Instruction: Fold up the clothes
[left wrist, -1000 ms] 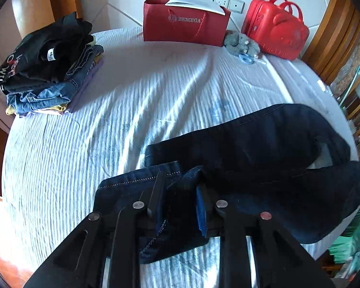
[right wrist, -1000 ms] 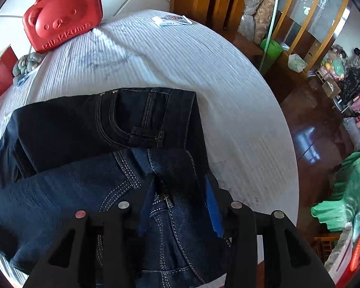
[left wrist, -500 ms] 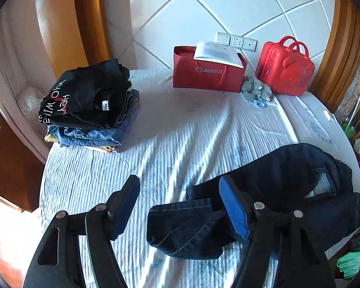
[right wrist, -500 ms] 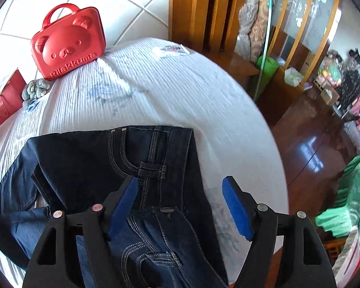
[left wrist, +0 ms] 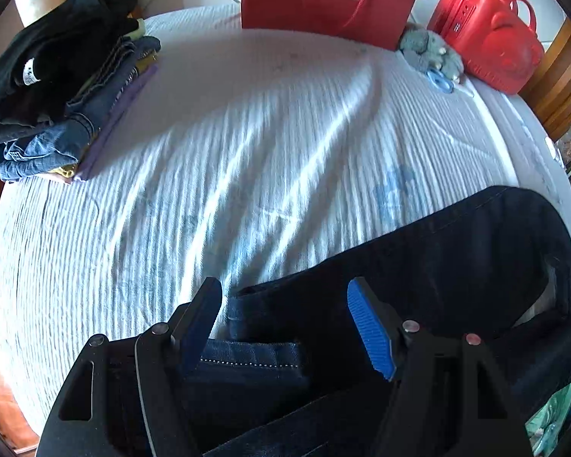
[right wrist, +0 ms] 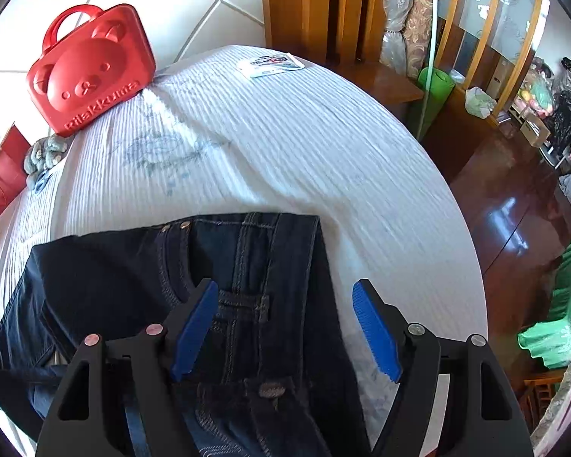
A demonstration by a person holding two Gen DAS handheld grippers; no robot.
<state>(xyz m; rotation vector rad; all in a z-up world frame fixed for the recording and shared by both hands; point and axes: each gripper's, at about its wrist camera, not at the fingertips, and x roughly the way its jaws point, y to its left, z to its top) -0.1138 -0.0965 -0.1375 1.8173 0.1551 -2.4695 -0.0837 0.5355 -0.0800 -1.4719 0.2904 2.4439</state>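
Dark blue jeans [left wrist: 456, 259] lie folded lengthwise on the white bed, near its front edge. My left gripper [left wrist: 285, 304] hangs open just above the leg hems, its blue pads [left wrist: 369, 331] apart and touching nothing. The right wrist view shows the waistband end of the jeans [right wrist: 247, 266], with belt loop and button. There my right gripper [right wrist: 285, 304] is open too, straddling the waistband from above without pressing on it.
A stack of folded clothes [left wrist: 57, 87] sits at the bed's far left. A red paper bag [left wrist: 323, 3], a grey plush toy [left wrist: 430, 53] and a red bear case [left wrist: 487, 34] line the wall. The bed's right edge [right wrist: 456, 228] drops to a wooden floor.
Both grippers let go of the jeans and opened. The left one rose, then came back down close over the hems. The right one drew back slightly over the waistband.
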